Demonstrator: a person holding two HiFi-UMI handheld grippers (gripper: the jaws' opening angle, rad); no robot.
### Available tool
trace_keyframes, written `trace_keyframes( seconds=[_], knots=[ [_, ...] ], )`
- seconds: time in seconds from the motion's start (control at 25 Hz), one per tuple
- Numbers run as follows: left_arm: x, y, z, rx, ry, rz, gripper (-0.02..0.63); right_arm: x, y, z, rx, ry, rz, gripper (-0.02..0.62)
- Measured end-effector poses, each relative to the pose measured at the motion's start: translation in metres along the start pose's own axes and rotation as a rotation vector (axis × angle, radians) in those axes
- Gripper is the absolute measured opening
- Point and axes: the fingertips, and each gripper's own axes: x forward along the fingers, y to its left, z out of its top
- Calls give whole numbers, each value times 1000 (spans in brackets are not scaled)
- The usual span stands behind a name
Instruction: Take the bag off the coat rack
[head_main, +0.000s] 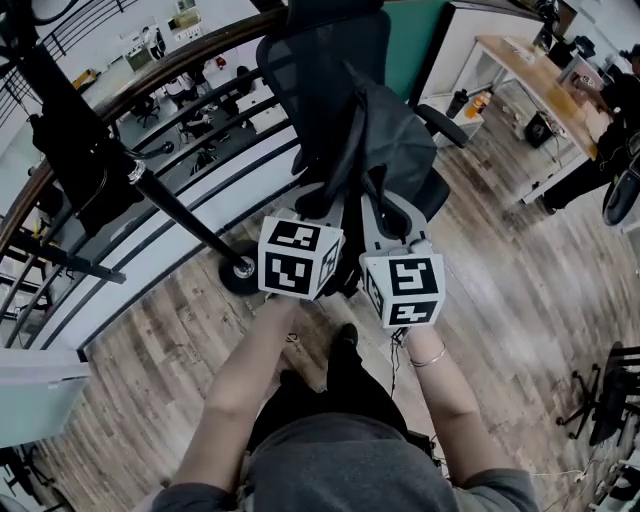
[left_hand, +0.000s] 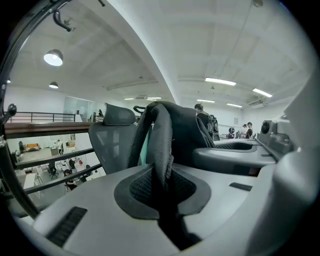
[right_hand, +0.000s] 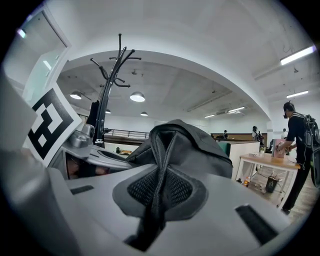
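A dark grey bag (head_main: 392, 140) hangs in the air between my two grippers, away from the black coat rack (head_main: 165, 195) that slants from the upper left down to its round base. My left gripper (head_main: 336, 200) is shut on one mesh strap (left_hand: 162, 165) of the bag. My right gripper (head_main: 386, 212) is shut on another strap (right_hand: 159, 182). The two grippers sit side by side, marker cubes nearly touching. In the right gripper view the bag (right_hand: 197, 145) bulges just past the jaws and the coat rack (right_hand: 107, 97) stands behind to the left with bare hooks.
A black mesh office chair (head_main: 330, 60) stands right behind the bag. A curved balcony railing (head_main: 150, 120) runs along the left past the rack. A wooden desk (head_main: 535, 75) with a person beside it is at the upper right. A black stand (head_main: 605, 400) sits at the lower right.
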Motion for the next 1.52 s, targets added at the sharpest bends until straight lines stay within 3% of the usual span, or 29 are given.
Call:
trace_keyframes(
  seconds=[0.28, 0.6, 0.8, 1.2, 1.52],
  knots=[
    [34, -9, 35, 57, 29, 43, 49, 19, -39, 19, 15, -27, 75, 33],
    [67, -7, 75, -17, -93, 48, 49, 43, -75, 50, -42, -98, 87, 31],
    [107, -13, 89, -11, -105, 39, 49, 61, -113, 50, -66, -102, 59, 31],
    [184, -11, 82, -57, -92, -25, 49, 102, -167, 23, -68, -35, -29, 31],
    [248, 5, 50, -97, -34, -76, 49, 145, -200, -24, -23, 41, -101, 31]
  ],
)
